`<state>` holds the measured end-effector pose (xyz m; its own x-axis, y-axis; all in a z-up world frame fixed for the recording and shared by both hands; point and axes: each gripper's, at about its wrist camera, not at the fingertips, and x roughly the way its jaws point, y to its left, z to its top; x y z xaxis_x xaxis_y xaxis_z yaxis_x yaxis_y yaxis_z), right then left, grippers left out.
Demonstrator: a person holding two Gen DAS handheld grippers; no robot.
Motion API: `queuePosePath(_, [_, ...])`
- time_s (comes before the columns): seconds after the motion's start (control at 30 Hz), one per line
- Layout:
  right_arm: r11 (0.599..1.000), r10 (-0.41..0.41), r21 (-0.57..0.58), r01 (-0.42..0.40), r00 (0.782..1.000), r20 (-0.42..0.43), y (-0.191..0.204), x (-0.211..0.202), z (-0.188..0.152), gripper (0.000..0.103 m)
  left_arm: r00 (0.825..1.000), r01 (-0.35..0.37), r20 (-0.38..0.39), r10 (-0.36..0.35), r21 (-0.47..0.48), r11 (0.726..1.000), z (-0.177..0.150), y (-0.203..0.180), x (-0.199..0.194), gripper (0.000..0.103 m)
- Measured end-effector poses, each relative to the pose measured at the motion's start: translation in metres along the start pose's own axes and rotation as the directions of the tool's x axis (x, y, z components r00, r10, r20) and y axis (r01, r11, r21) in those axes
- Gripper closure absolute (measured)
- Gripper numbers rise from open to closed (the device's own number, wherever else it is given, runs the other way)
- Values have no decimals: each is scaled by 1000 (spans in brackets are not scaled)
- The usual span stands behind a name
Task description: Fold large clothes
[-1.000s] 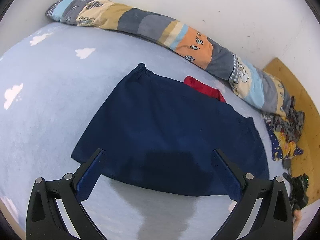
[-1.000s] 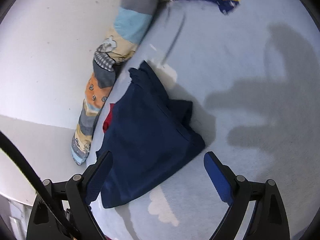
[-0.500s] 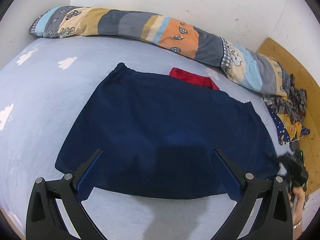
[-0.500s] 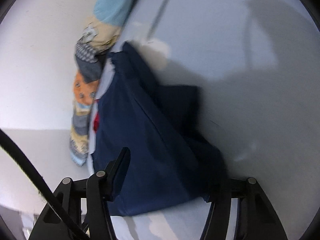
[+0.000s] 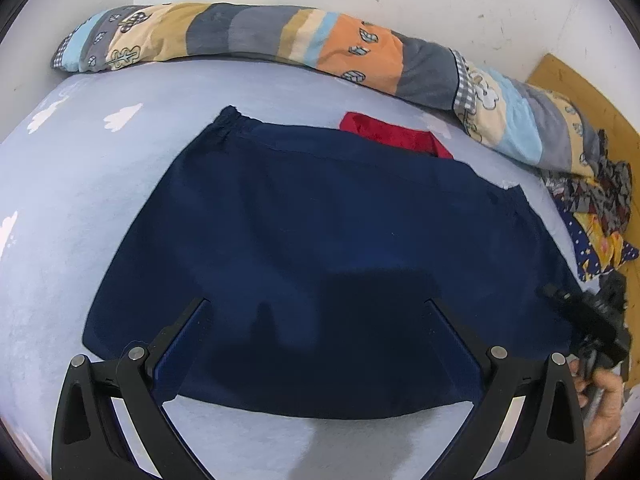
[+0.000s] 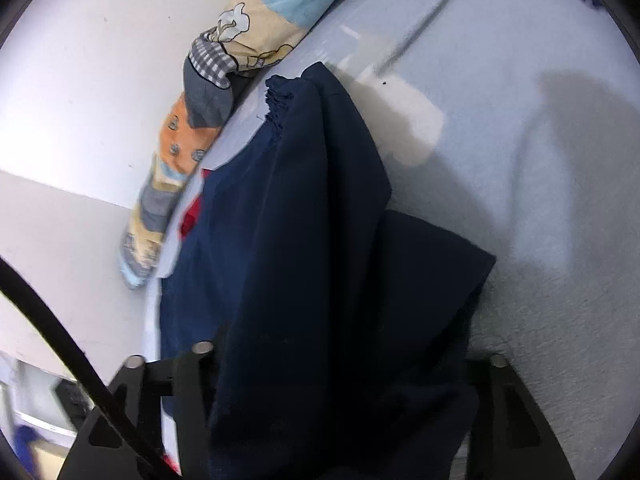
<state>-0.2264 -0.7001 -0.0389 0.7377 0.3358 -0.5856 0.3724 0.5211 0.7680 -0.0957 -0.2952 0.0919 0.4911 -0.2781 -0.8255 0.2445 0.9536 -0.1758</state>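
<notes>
- Closing in on the garment, both claws now sit much nearer the cloth than a second ago: in the left wrist view its near hem has slid from ahead of the fingers to between and under them.
- The right claw has just been narrowing its jaws and then eased slightly wider. A second ago they stood wide and bare in front of the cloth's corner; now dark fabric fills the gap and hides the right finger.
- Whether the pads actually press on the fabric cannot be told from the right wrist view; the bunched fold rising there towards 12 o'clock suggests a corner being gathered.
- The left claw is spread wide with nothing pinched. Its fingers overlap the near part of the cloth, the hem running across at 6 o'clock behind them.
- What this means, as a judgement: the approach is about done and the grasp on both near corners is the step in hand; no fold over has begun.
- The cloth lies mostly flat on the bed, stretching from the left claw towards 12 o'clock, its gathered waistband at about 11 o'clock.
- A red item peeks from under the far edge at 1 o'clock, with the patchwork bolster beyond it along the wall.
- The right claw shows in the left view at 4 o'clock, held in a hand at the cloth's right corner.
</notes>
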Motion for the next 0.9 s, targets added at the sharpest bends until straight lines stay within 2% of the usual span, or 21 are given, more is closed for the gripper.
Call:
queuePosePath(0.07, [999, 35, 29, -34, 999, -17, -4, 0, 3, 35, 1000, -6, -6, 6, 12, 1000, -2, -5, 4, 0])
queuePosePath(0.17, [999, 31, 12, -31, 999, -7, 0, -1, 0, 35, 1000, -10, -15, 11, 41, 999, -4, -14, 8, 0])
queuePosePath(0.23, [1000, -4, -25, 4, 1000, -12, 6, 1, -2, 42, 1000, -23, -15, 24, 62, 998, -6, -18, 10, 0])
queuePosePath(0.3, [998, -50, -50, 49, 999, -22, 14, 4, -1, 75, 999, -39, -15, 40, 80, 996, -7, -21, 12, 0])
queuePosePath(0.33, [998, -52, -46, 51, 999, -16, 15, 4, 0, 79, 999, -49, -11, 50, 89, 995, -8, -21, 12, 0])
queuePosePath(0.37, [998, -49, -39, 48, 999, -3, 16, 0, 0, 89, 998, -57, -7, 58, 96, 994, -8, -22, 13, 0])
queuePosePath(0.4, [999, -35, -33, 35, 999, 10, 18, -4, 1, 92, 998, -68, -3, 69, 103, 992, -8, -21, 14, 0])
queuePosePath(0.5, [999, 21, -44, -19, 998, 58, 35, -21, 3, 93, 997, -82, 7, 82, 97, 992, -7, -19, 20, 0])
queuePosePath(0.67, [992, 80, -101, -70, 992, 95, 72, -41, -6, 93, 991, -104, 91, 101, 33, 994, 2, -21, 35, 0])
queuePosePath(0.77, [988, 92, -130, -79, 991, 100, 86, -48, -12, 93, 974, -208, 99, 205, 14, 978, 6, -21, 55, 6])
queuePosePath(0.87, [984, 114, -148, -98, 989, 99, 95, -55, -16, 93, 949, -317, 44, 314, 125, 940, -3, -31, 93, 5])
queuePosePath(0.9, [983, 119, -153, -103, 988, 100, 99, -55, -17, 93, 937, -348, 92, 337, 151, 925, -7, -36, 94, 5])
